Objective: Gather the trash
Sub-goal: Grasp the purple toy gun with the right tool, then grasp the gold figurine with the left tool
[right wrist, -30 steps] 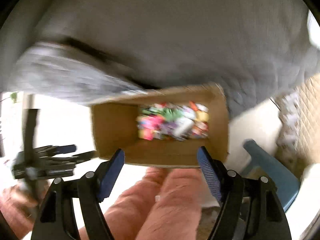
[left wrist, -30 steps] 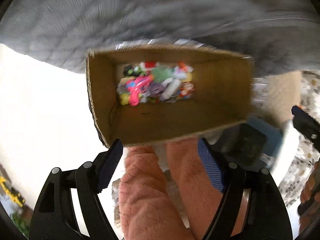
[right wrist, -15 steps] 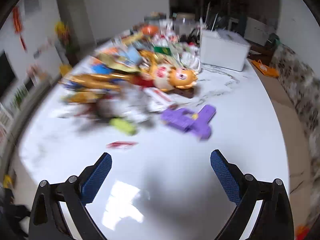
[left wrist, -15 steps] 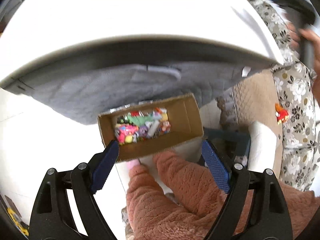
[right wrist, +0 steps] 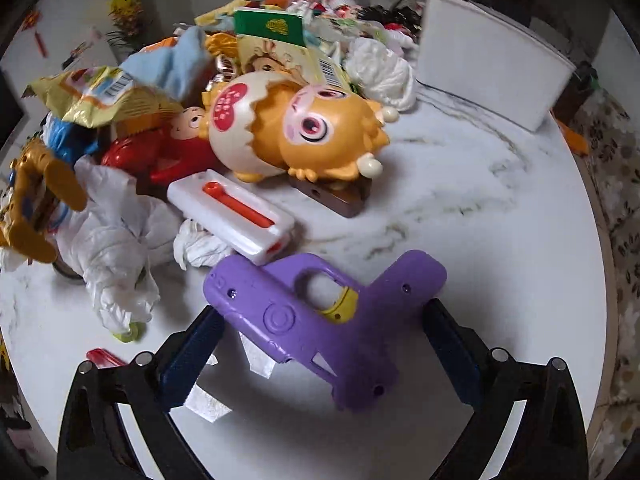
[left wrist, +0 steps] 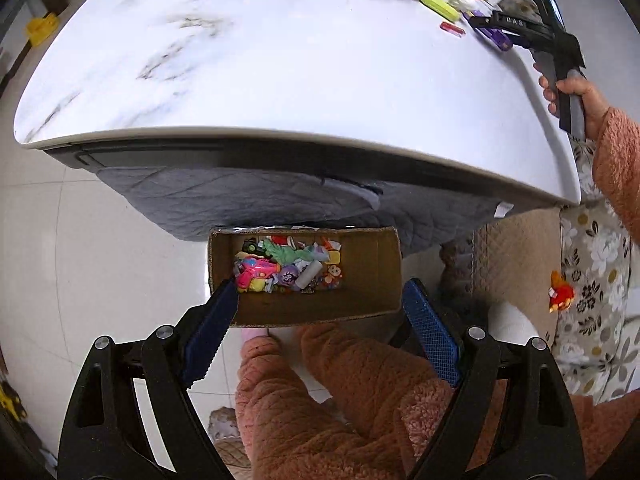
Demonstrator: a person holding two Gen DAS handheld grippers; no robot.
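Right gripper (right wrist: 320, 344): jaws spread, straddling purple toy gun (right wrist: 320, 320) on tabletop (right wrist: 500, 240). Left gripper (left wrist: 320, 332): jaws spread, empty, above cardboard box (left wrist: 372, 284) below tabletop edge.

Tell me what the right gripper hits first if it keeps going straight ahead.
The purple toy gun. It lies on the table between the open fingers of the right gripper, so it probably comes first; depth is hard to judge here.

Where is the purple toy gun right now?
On the marble table, the purple toy gun lies between the open right gripper fingers.
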